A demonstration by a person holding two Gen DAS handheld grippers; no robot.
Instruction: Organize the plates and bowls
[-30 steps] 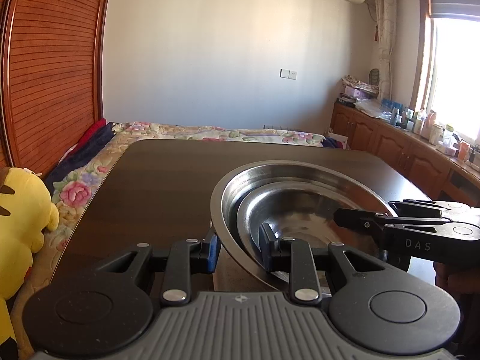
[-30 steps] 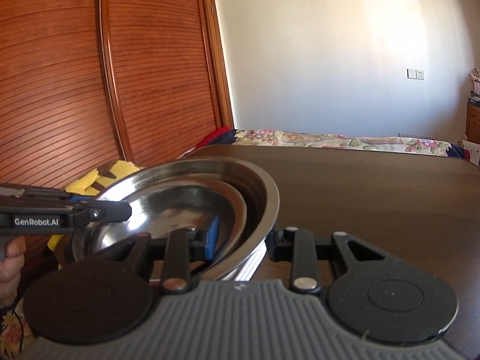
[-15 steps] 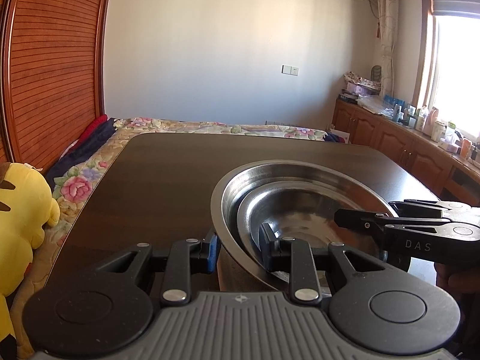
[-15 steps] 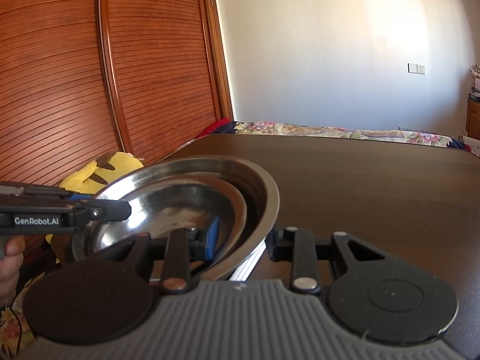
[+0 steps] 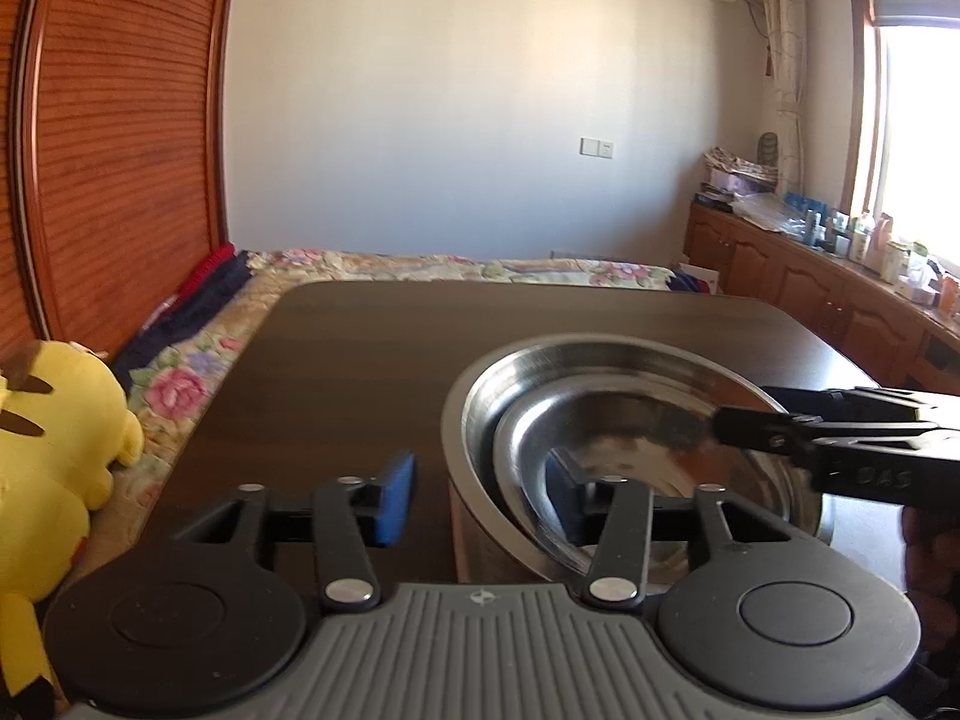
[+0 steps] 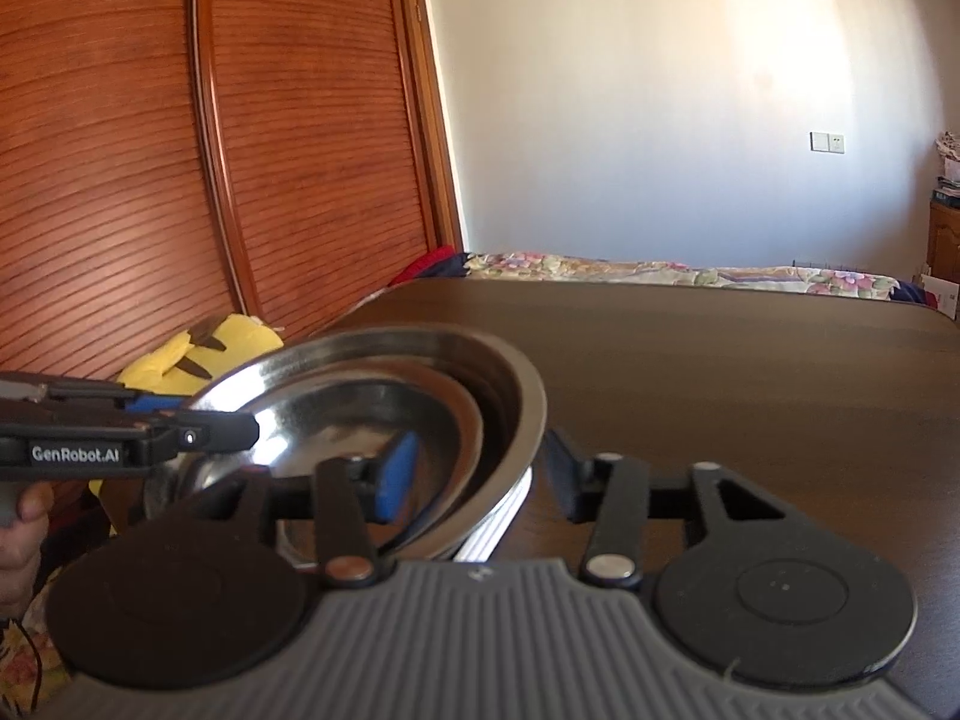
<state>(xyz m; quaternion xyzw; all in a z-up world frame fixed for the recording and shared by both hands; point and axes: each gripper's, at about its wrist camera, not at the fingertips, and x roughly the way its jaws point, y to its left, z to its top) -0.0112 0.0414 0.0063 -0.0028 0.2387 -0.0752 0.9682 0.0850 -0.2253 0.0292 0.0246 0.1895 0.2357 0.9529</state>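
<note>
A large steel bowl (image 5: 480,396) stands on the dark table (image 5: 360,360) with a smaller steel bowl (image 5: 630,438) nested inside it. White plate edges (image 6: 498,522) show beneath the large bowl. My left gripper (image 5: 480,501) straddles the large bowl's near-left rim. Its jaws are opening and the blue pad (image 5: 396,498) stands clear of the wall. My right gripper (image 6: 480,476) straddles the opposite rim (image 6: 534,414). Its jaws are also opening, one pad (image 6: 399,477) inside the bowl and the other outside, neither pressing. Each view shows the other gripper across the bowl.
A yellow plush toy (image 5: 54,450) sits at the table's left edge on a floral bedspread (image 5: 180,384). Wooden slatted doors (image 6: 150,180) rise on the left. Low cabinets (image 5: 840,300) with bottles line the right wall under a window. A hand (image 6: 18,516) holds the left gripper.
Both grippers were shut on the large bowl's rim. Their jaws have spread apart and the pads have come off the rim. The bowls stay where they were.
</note>
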